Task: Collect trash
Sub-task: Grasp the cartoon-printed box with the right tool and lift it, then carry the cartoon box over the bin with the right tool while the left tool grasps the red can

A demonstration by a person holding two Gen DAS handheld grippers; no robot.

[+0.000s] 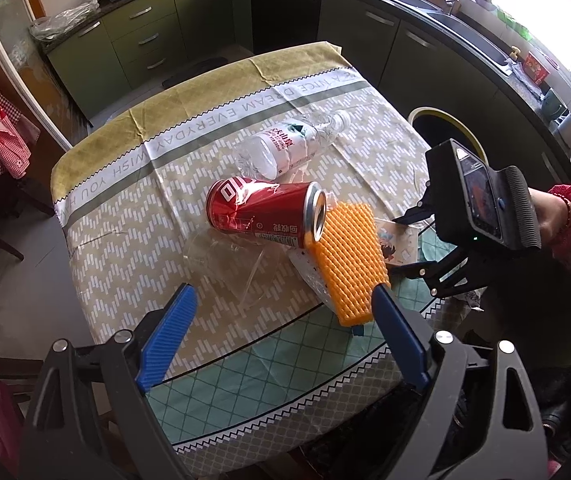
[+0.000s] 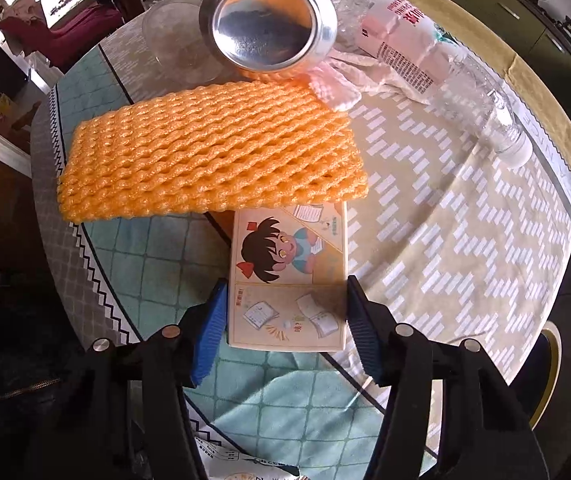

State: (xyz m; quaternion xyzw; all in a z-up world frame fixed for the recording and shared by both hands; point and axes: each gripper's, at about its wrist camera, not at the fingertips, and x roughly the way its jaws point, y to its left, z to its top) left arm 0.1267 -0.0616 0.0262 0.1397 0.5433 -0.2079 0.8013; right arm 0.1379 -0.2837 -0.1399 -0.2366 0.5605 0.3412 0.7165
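A red can lies on its side on the table; its silver bottom faces the right wrist view. An orange foam net lies beside it. A clear water bottle lies further back. A clear plastic cup lies in front of the can. A cartoon card box lies between the fingers of my right gripper, which is open around it. My left gripper is open above the table's near edge, with the cup and the net ahead of it.
A round bin with a yellow rim stands on the floor right of the table. Green kitchen cabinets and a sink counter lie behind. A printed wrapper lies under my right gripper. Chairs stand at left.
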